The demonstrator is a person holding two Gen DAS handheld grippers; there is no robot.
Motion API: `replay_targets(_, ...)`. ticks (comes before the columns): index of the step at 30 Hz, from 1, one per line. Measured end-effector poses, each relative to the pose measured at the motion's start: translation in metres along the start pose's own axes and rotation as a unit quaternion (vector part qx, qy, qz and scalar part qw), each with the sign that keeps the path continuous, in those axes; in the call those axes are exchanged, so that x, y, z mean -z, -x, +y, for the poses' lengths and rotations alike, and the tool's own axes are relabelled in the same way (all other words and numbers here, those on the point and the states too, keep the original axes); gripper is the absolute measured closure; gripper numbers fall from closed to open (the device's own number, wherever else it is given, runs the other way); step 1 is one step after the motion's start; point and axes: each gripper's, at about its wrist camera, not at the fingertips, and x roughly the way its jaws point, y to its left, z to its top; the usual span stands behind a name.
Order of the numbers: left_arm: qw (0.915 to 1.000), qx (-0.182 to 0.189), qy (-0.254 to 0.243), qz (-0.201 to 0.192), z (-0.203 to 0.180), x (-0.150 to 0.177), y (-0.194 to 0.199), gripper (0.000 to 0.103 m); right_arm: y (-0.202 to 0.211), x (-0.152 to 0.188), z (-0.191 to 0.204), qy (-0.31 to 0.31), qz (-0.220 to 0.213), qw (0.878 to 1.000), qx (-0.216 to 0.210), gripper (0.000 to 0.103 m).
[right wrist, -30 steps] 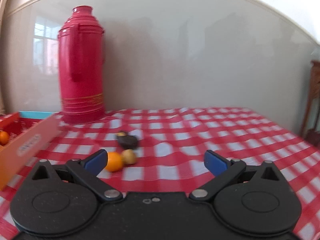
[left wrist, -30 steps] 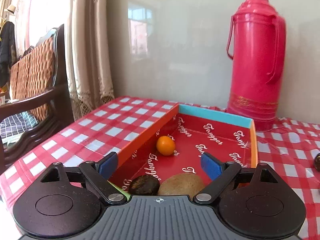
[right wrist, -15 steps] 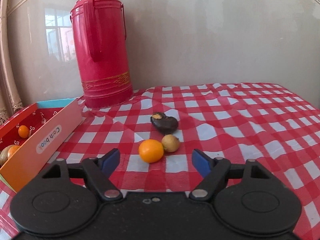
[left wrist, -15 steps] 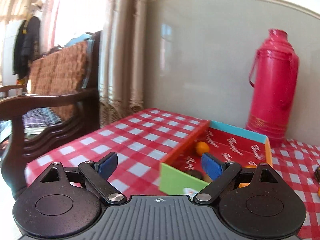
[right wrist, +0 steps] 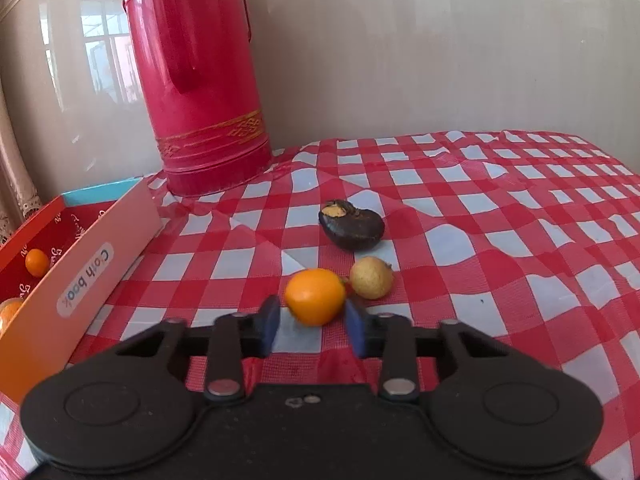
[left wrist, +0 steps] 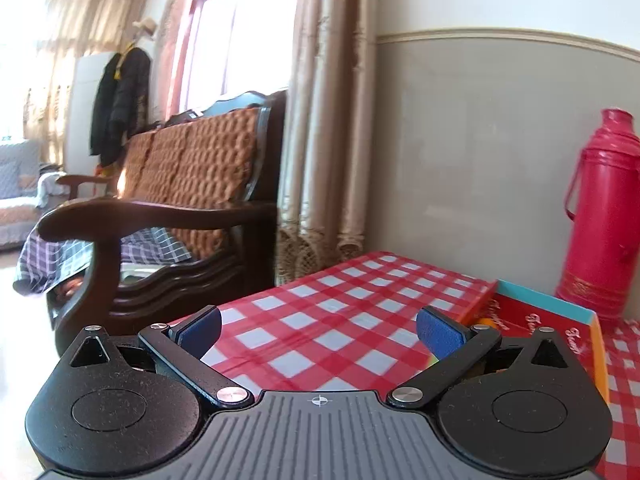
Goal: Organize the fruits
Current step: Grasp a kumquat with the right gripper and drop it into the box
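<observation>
Left wrist view: the left gripper [left wrist: 318,330] is hanging over the near corner of the table [left wrist: 340,312], jaws opening and standing wide, nothing between them. Red-checked cloth is covering the table. The box [left wrist: 552,312] is sitting at the right, partly hidden behind the right finger; a bit of orange fruit is peeking out at its edge. A red thermos [left wrist: 600,216] is standing just behind the box by the wall. A wooden chair [left wrist: 172,208] and a curtain [left wrist: 332,120] are sitting off the table's left side.

Right wrist view: the right gripper [right wrist: 312,322] is pointing down at the table [right wrist: 500,220], jaws closing to a narrow gap around the orange [right wrist: 315,296]. The orange is sitting between the blue tips; whether the pads are pressing it yet, cannot tell, a slight gap is showing at the left pad. A small yellow fruit [right wrist: 371,278] is lying just right of the orange, about touching it. A dark fruit [right wrist: 352,230] with a yellow spot is lying behind those two, apart. The box [right wrist: 92,264] is sitting at the left, a small orange [right wrist: 37,263] inside, another orange fruit [right wrist: 9,312] at the frame edge. The thermos [right wrist: 200,80] is standing behind the box.
</observation>
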Motion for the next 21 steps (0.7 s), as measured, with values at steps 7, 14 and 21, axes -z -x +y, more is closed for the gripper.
replay_targets(7, 0.9997, -0.013, 0.021, 0.006, 0.018, 0.001, -0.005, 0.0, 0.007, 0.002, 0.007, 0.017, -0.019, 1.0, -0.018, 0.079)
replay_targets(14, 0.9984, -0.031, 0.046, 0.009, 0.037, 0.004, -0.006, 0.0, 0.036, 0.002, 0.05, 0.071, -0.066, 0.991, -0.089, 0.079)
replay_targets(21, 0.996, -0.049, 0.074, 0.016, 0.063, 0.006, -0.01, 0.0, 0.046, -0.005, 0.115, 0.128, -0.07, 0.976, -0.162, 0.079)
